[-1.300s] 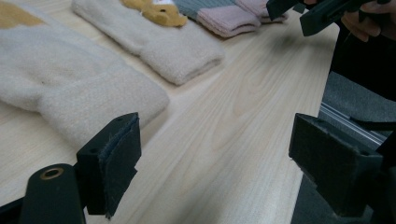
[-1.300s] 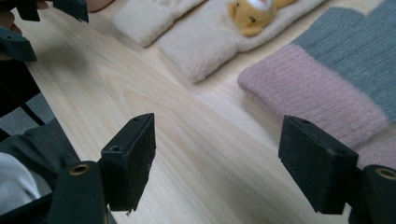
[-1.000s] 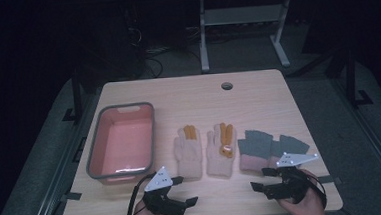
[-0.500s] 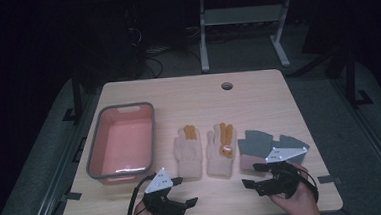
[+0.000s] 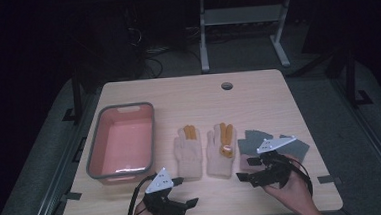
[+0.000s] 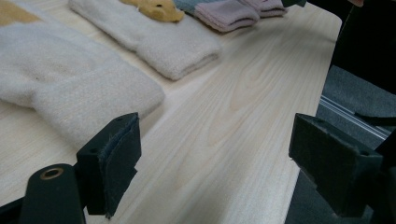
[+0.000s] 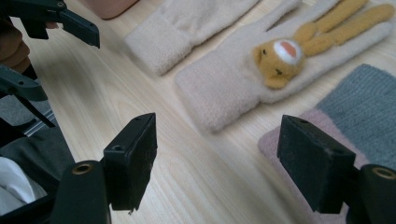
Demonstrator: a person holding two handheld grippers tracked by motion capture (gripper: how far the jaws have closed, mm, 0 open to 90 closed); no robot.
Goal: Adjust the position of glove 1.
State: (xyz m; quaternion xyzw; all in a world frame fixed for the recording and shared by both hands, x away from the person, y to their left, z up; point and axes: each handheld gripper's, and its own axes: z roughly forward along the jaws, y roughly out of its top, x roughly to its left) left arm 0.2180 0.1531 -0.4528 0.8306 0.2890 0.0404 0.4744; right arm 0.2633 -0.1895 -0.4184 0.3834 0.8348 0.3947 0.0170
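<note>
The bunny glove (image 7: 261,70) lies flat on the desk (image 5: 258,93), next to its twin glove (image 5: 188,152). My right hand-held gripper (image 5: 255,169) is wide open, just before it. I think I'm reaching; next I pinch the cuff. My left hand-held gripper (image 5: 183,193) waits open.

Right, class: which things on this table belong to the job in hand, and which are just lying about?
Job in hand:
left gripper
right gripper
cream gloves
grey gloves

Lying about:
pink tub, possibly their destination
table's cable hole
</note>
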